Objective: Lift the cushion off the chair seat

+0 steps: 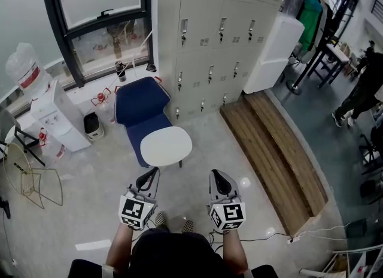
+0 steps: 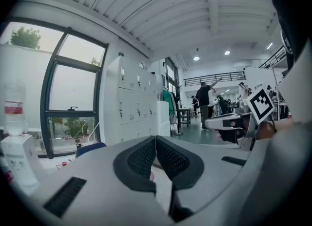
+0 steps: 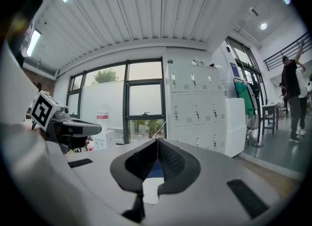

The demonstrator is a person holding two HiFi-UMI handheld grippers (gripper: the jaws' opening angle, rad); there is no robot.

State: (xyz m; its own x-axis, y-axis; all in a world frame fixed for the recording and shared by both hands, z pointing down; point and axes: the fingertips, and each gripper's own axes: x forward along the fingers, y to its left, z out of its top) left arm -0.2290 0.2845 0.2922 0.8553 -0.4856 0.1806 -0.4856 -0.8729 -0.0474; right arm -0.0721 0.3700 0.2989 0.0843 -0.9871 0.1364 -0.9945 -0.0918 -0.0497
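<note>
Front of chair seat (image 1: pixel 134 138) under white cushion (image 1: pixel 166 145) (legs mostly hidden)

Left gripper (image 2: pixel 155 140) with ribbed black pads closed tip to tip, nothing between them. Beyond the jaws, left: a window (image 2: pixel 73 98), a water dispenser (image 2: pixel 17 159) bearing a bottle, and the blue top of a chair (image 2: pixel 90 148). Centre: grey lockers (image 2: pixel 131 108). Right: the right gripper (image 2: pixel 210 122), roughly level, with its marker cube (image 2: pixel 262 103). A person (image 2: pixel 204 101) stands far back.

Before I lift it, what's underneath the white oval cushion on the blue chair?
The white oval cushion lies on the blue chair, on its seat. Blue seat shows at its left; the rest beneath is covered.
</note>
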